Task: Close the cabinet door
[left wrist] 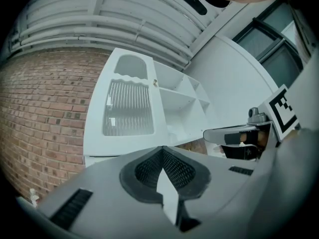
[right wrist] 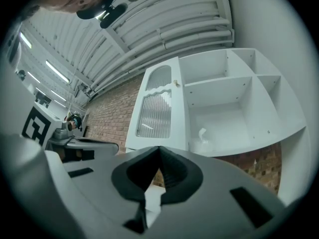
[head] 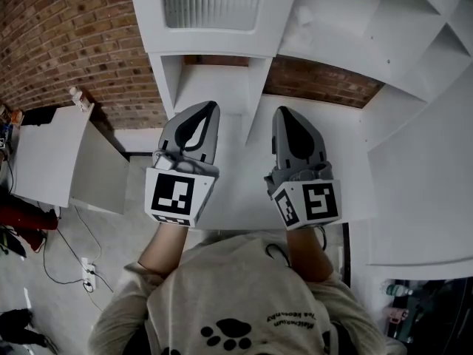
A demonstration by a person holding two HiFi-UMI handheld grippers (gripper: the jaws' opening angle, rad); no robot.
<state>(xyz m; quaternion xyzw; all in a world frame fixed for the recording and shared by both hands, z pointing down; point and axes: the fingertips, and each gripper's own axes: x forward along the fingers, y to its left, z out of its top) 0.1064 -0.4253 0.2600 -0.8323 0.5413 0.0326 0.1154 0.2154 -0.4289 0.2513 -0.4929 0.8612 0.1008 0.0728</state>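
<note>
The white cabinet door (head: 211, 2) has a ribbed glass pane and a small knob (right wrist: 176, 83) on its right edge. It faces me, to the left of the open shelves (right wrist: 224, 108); whether it lies fully flush I cannot tell. My left gripper (head: 211, 108) and right gripper (head: 283, 112) hang side by side below the cabinet, over the white counter (head: 244, 183), pointing slightly upward. Both are shut with nothing between the jaws, and neither touches the door. The door (left wrist: 128, 108) also fills the middle of the left gripper view above the closed tips (left wrist: 162, 148).
A brick wall (head: 66, 43) runs behind and to the left. A low white cabinet (head: 52, 154) stands at the left, with a power strip and cables (head: 87, 272) on the floor. A tall white panel (head: 421, 183) rises at the right. A small white object (right wrist: 201, 136) sits on a shelf.
</note>
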